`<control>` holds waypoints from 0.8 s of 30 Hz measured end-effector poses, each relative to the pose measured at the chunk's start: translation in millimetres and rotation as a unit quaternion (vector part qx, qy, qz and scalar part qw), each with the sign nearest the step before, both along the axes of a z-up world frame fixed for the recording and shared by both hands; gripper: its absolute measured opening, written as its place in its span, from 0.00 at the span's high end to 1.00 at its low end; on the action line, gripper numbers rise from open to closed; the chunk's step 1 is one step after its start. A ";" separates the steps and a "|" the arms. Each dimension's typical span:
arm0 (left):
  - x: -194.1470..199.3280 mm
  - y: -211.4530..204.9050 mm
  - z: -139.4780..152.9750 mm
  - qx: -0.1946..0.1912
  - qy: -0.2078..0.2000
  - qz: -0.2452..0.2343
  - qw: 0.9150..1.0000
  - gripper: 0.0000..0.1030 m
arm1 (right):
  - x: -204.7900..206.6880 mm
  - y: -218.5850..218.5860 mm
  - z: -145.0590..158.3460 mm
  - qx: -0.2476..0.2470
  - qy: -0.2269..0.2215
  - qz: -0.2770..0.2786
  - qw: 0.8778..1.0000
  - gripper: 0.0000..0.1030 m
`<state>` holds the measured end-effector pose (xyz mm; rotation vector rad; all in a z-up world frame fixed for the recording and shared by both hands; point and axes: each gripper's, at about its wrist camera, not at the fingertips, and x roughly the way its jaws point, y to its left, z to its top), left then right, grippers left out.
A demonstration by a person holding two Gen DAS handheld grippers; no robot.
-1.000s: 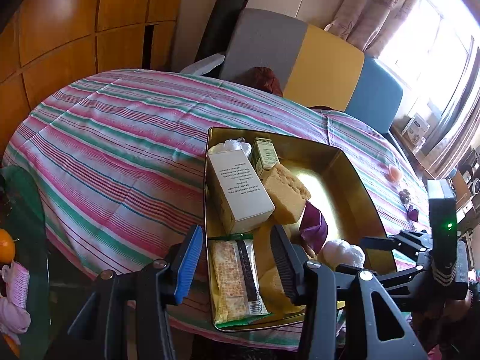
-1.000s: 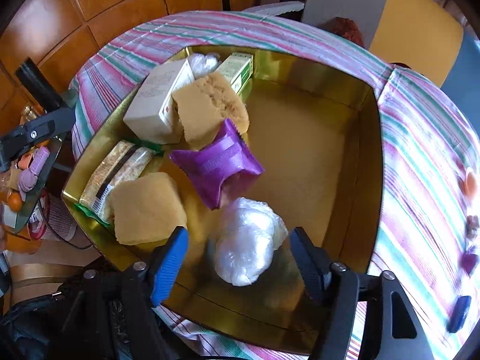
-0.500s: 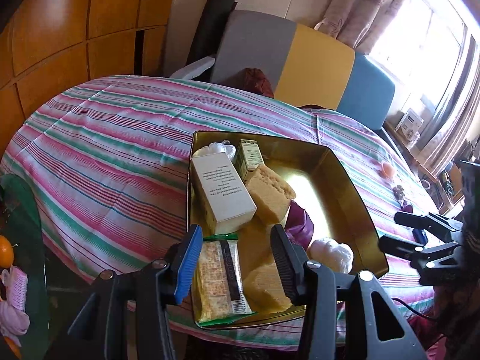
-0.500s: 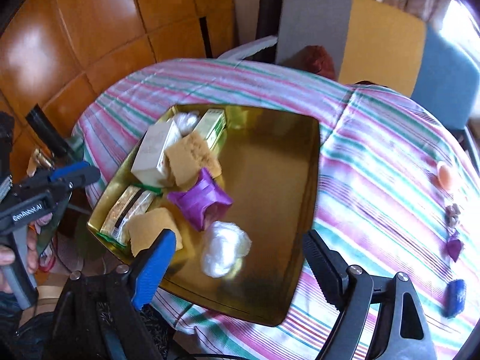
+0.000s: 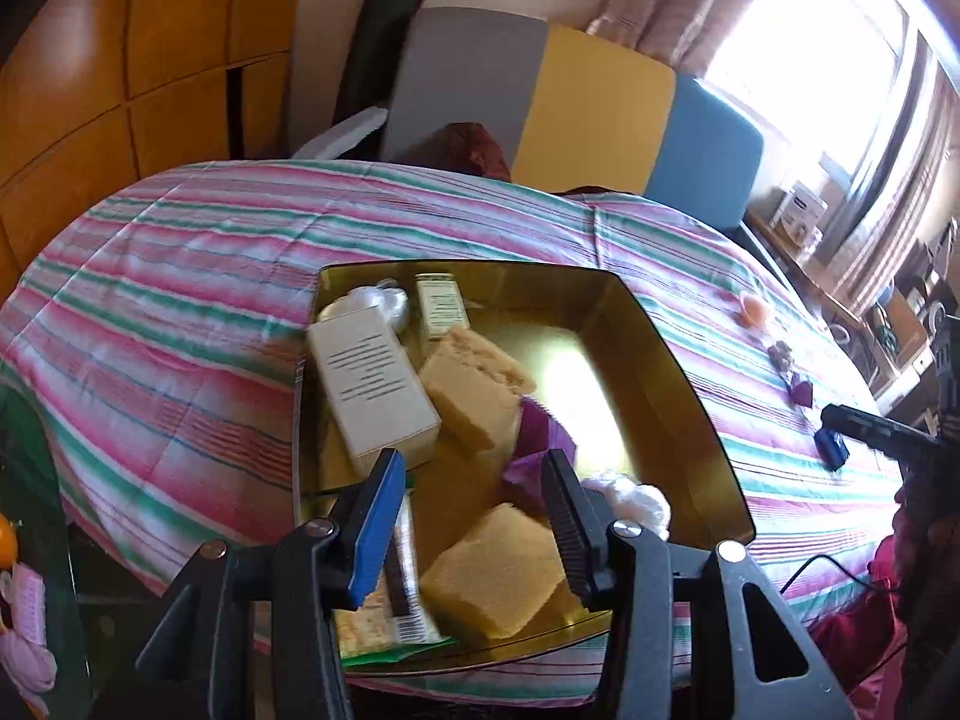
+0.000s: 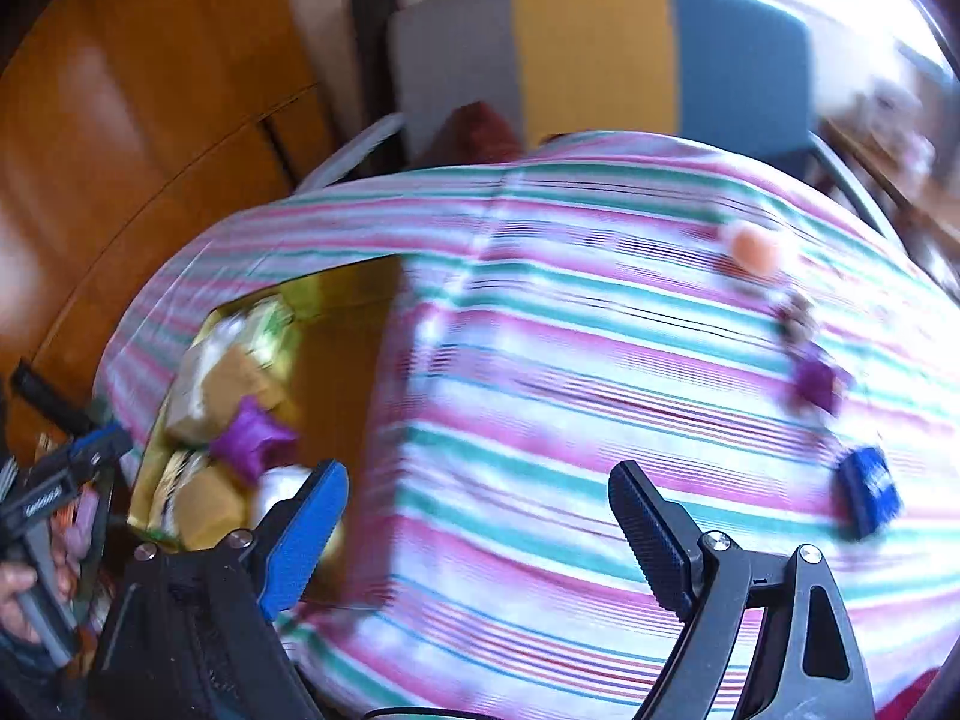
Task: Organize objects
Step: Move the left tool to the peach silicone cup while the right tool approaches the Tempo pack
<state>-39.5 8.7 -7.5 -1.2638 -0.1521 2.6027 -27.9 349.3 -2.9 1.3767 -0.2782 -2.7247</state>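
right gripper (image 6: 474, 531) has swung off the tray (image 6: 336, 294), its jaws just widened and empty, now above bare cloth facing the blue item (image 6: 867, 489), likely next to collect. left gripper (image 5: 471, 516) hovers half-open, empty, over the tray.

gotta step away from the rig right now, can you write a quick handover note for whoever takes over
Left tool: part open, holding nothing, hovering over the near end of the gold metal tray.
Right tool: open and empty, jaws just widened, above bare striped tablecloth to the right of the tray.
Done, in the tray: white carton, two tan sponges, purple wrapped packet, clear plastic bundle, cracker pack, small green box.
Left, loose on the cloth to the right: orange piece, dark brown piece, small purple piece, blue piece. Blue one sits nearest the right tool.
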 end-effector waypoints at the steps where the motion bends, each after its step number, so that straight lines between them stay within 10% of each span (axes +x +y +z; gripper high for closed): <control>1: -0.5 4.5 1.7 -0.002 0.001 -0.005 1.000 0.54 | 1.2 14.1 -0.6 -0.002 -0.002 -0.018 1.000 0.13; 8: -11.1 41.8 14.9 -0.019 0.010 -0.054 0.998 0.54 | 13.4 135.4 -5.9 -0.023 -0.018 -0.184 0.983 0.13; 16: -24.8 109.0 26.4 -0.026 0.008 -0.128 0.991 0.54 | 33.2 255.0 -26.5 -0.064 -0.019 -0.357 0.932 0.13; 24: -55.5 207.1 37.6 -0.013 -0.007 -0.211 0.977 0.54 | 47.4 274.7 -41.8 -0.120 -0.005 -0.389 0.913 0.12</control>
